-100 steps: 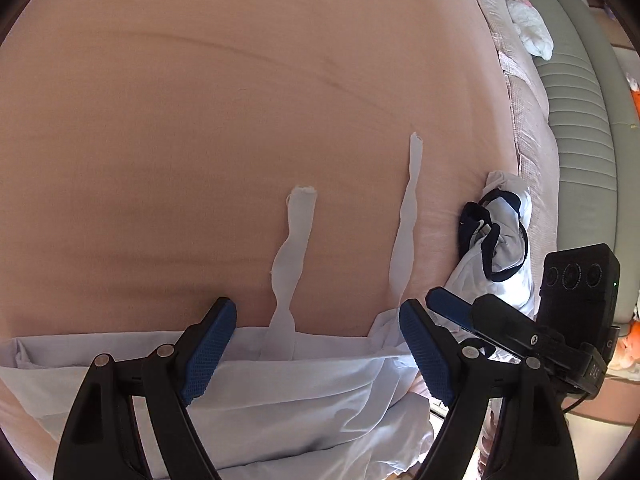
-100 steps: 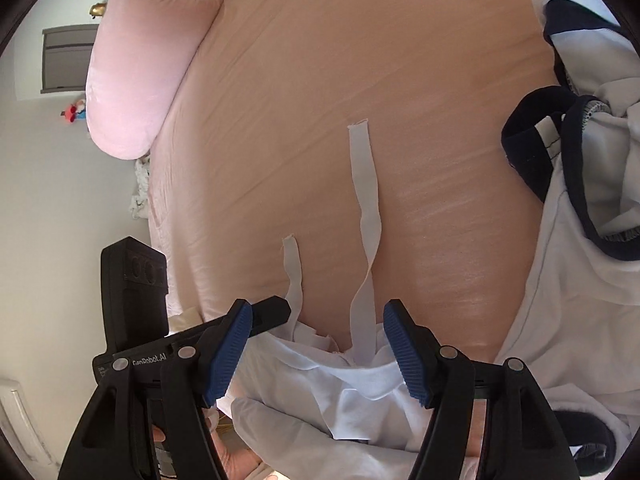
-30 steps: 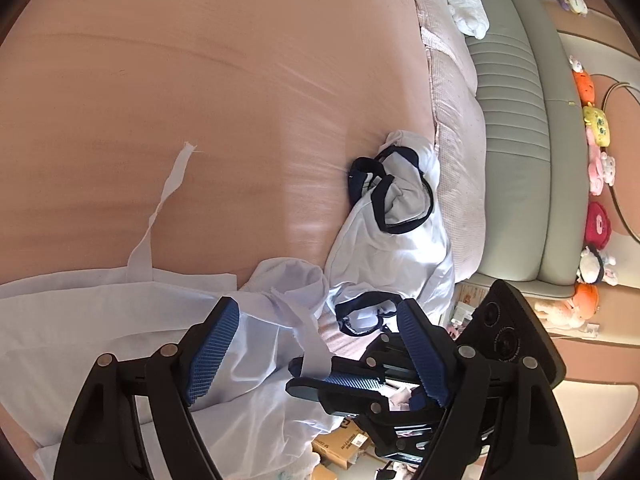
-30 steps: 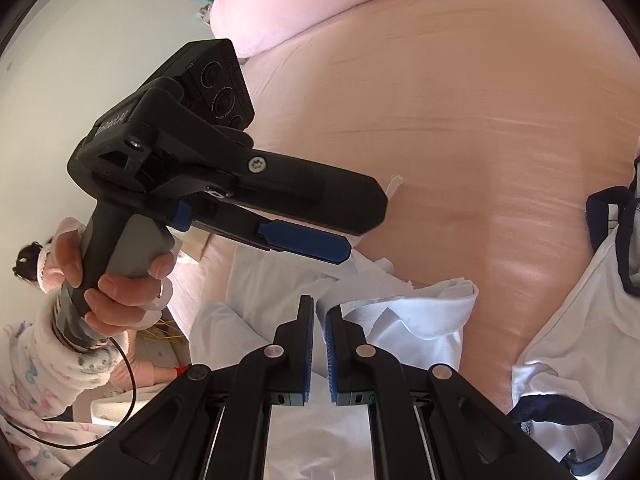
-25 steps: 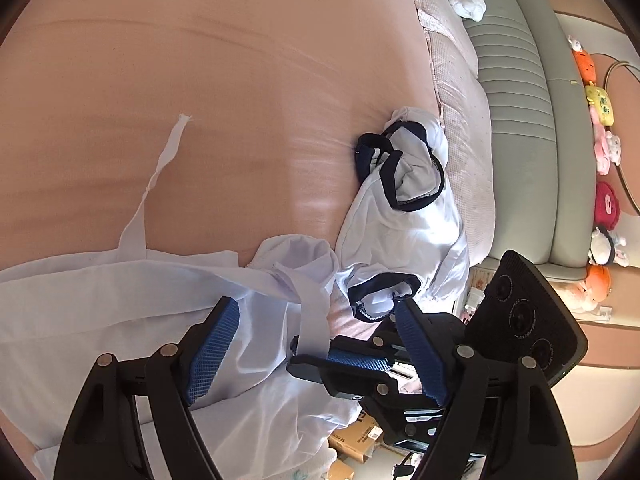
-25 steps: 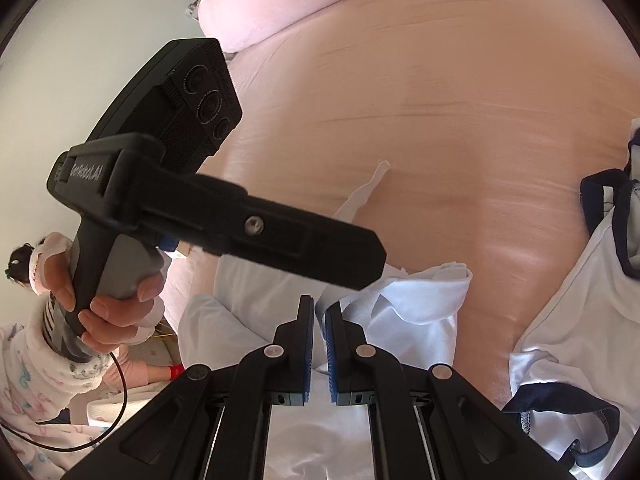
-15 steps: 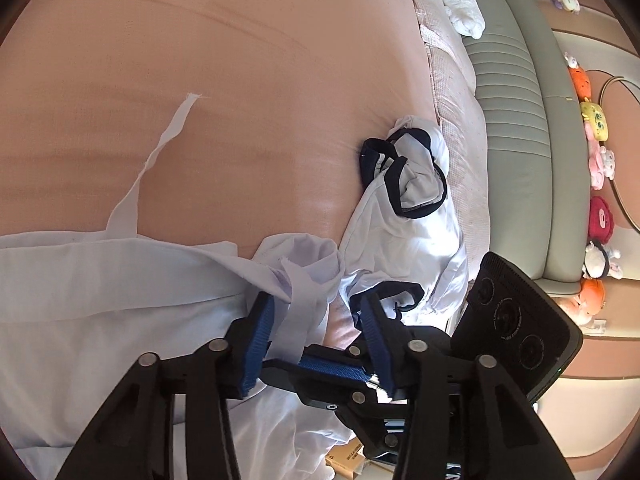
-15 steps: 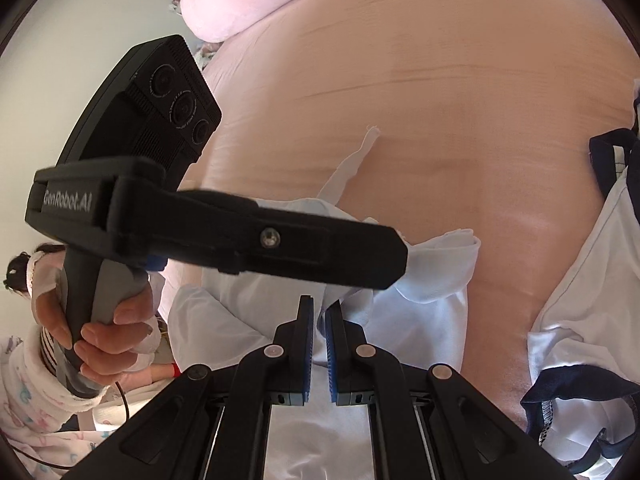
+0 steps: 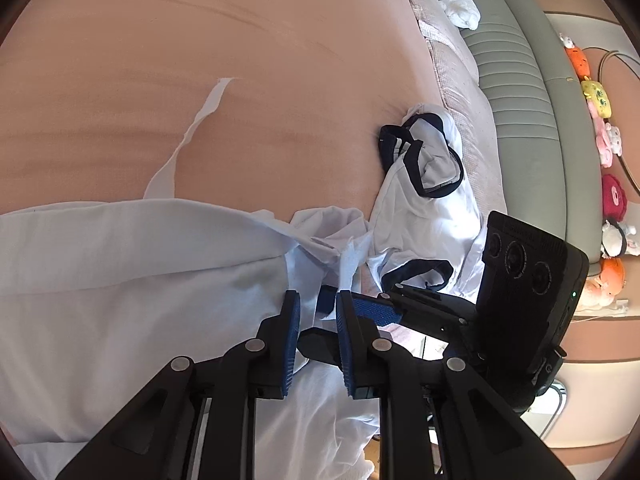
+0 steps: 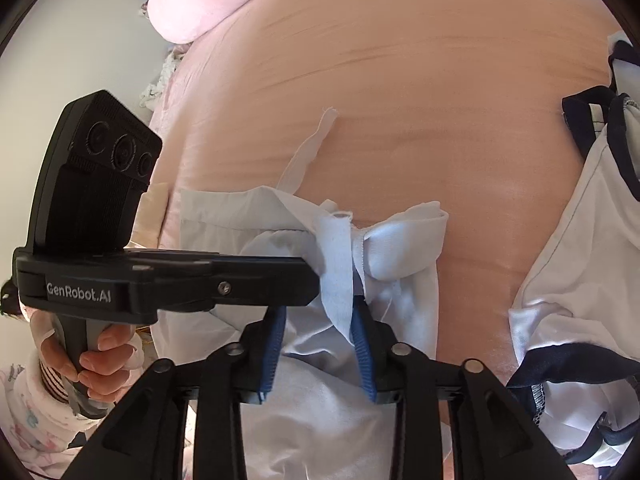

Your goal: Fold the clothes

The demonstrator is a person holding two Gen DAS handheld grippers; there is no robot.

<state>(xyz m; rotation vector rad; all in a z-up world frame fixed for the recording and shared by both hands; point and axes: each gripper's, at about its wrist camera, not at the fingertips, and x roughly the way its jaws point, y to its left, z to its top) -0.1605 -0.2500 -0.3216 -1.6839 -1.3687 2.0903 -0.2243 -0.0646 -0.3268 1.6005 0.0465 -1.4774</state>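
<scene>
Pink bed (image 9: 168, 40) spread wide, pale blue garment (image 9: 120, 280) bunched along its near edge, one strap (image 9: 188, 136) trailing away across the sheet. Left gripper (image 9: 318, 310) nearly shut on the second strap (image 10: 336, 264). Right gripper (image 10: 316, 344) parted, straddling that same strap. Navy-trimmed shirt (image 9: 424, 184) heaped just right.

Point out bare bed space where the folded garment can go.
Widest bare stretch: the pink bedsheet beyond the pale blue garment and its loose strap, toward the pink pillow. Crowded: the side with the navy-trimmed white shirt, beside both grippers.
</scene>
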